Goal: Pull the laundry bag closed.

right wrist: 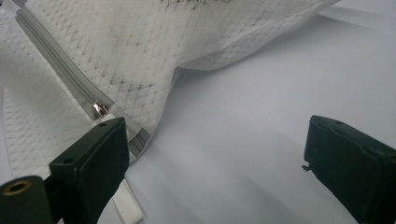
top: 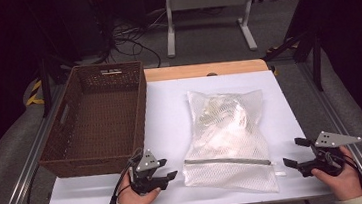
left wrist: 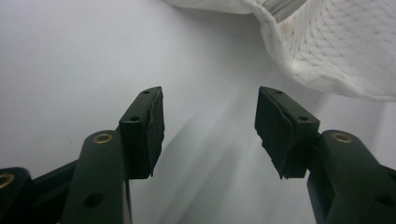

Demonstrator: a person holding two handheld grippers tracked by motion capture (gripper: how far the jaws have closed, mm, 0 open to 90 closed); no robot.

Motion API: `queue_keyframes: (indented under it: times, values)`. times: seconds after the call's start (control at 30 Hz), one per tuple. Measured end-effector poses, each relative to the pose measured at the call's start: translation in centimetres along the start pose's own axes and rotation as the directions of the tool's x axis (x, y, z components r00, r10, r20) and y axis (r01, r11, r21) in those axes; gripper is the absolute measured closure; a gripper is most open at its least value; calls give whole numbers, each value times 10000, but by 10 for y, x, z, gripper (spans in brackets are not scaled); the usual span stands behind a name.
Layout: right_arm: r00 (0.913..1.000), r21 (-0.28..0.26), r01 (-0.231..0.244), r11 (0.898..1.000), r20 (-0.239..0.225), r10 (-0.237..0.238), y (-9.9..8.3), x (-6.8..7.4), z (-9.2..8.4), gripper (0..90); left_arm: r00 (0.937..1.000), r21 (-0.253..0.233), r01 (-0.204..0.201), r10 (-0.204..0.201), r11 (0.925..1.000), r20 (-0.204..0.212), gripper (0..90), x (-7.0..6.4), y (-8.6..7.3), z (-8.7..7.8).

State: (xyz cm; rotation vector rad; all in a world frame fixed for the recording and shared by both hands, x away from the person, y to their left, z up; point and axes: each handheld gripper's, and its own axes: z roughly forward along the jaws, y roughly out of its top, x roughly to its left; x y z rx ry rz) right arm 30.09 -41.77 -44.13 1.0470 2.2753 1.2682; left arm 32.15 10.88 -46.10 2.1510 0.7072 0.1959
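While both jaw sets stand open and empty, white mesh laundry bag (top: 228, 140) lies flat mid-table beside wicker basket (top: 95, 118); left gripper (top: 164, 168) should pinch near corner, right gripper (top: 293, 152) zipper pull (right wrist: 99, 108).

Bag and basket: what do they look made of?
Bag: white mesh fabric, probably synthetic; an open weave that lets pale contents show, with a grey zipper. Basket: brown wicker or woven imitation; tight plaited walls, matte.
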Motion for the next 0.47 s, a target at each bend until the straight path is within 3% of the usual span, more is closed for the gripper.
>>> queue_keyframes:
  times: [0.27, 0.47]
  values:
    - [9999, 57, -168, 9998, 19, 168, -5, -2, 0, 67, 9999, -26, 83, -83, 10000, 95, 425, 1, 0, 1]
    - [9998, -87, 54, 9999, 207, -52, -3, 0, -2, 67, 10000, 46, 74, -74, 10000, 54, 411, 0, 0, 2]
